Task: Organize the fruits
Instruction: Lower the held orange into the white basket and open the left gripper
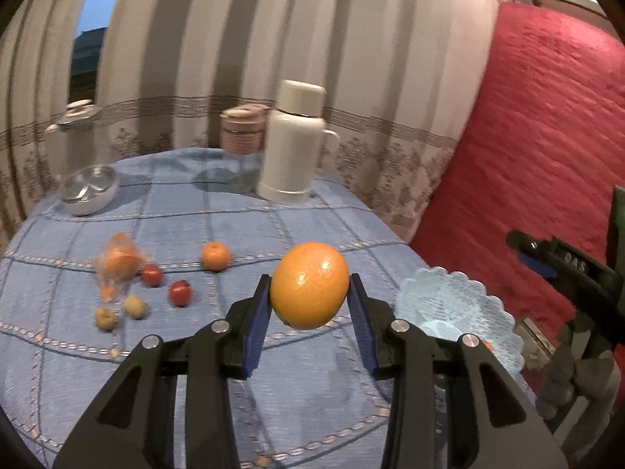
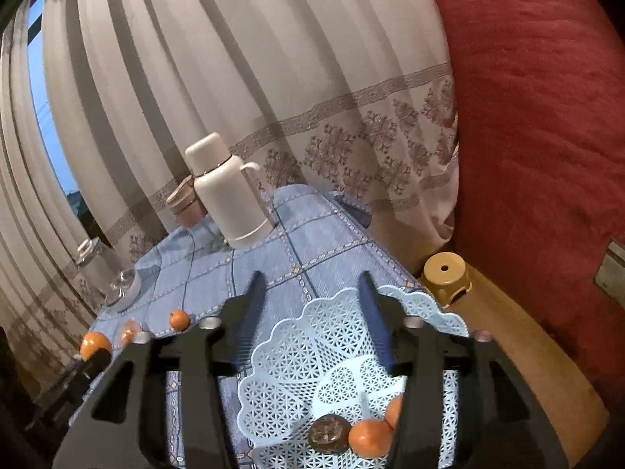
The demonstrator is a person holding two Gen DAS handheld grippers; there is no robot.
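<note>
The left gripper (image 1: 309, 293) clamps a large orange (image 1: 309, 285) by its sides above the blue tablecloth (image 1: 242, 215), long axis tilted slightly off upright. Just right of the orange sits the lace basket (image 2: 312, 336), beneath the right gripper (image 2: 310, 285), whose jaws stand apart and empty. Both grippers angle downward.

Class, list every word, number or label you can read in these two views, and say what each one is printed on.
"OAS" (a blurred, uncertain reading): pale letters on the black body of the right tool, seen from the left wrist view.
Label on the pink-lidded jar: too blurred to read.
No other text is visible.
</note>
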